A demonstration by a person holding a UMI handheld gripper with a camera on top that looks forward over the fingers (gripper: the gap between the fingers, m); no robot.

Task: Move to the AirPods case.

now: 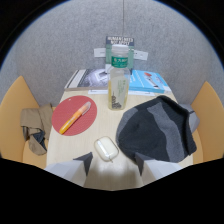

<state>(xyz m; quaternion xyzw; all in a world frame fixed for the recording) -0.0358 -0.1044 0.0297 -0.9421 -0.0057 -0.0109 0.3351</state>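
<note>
Approach nearly done: AirPods case (105,148) lies lower centre of frame, just ahead of released jaws; needs slight advance over tabletop (102,125).

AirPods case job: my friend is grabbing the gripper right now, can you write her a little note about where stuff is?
Gripper: jaws open, holding nothing.
AirPods case: lying on the table, just ahead of the jaws, roughly centred between them, not touched.
Nearby: grey cloth close beside the case; red mat with an orange pen on the other side; bottle further back.
Done: approach is nearly finished.
Left: probably just ease forward a little to the case, staying clear of the cloth.
</note>
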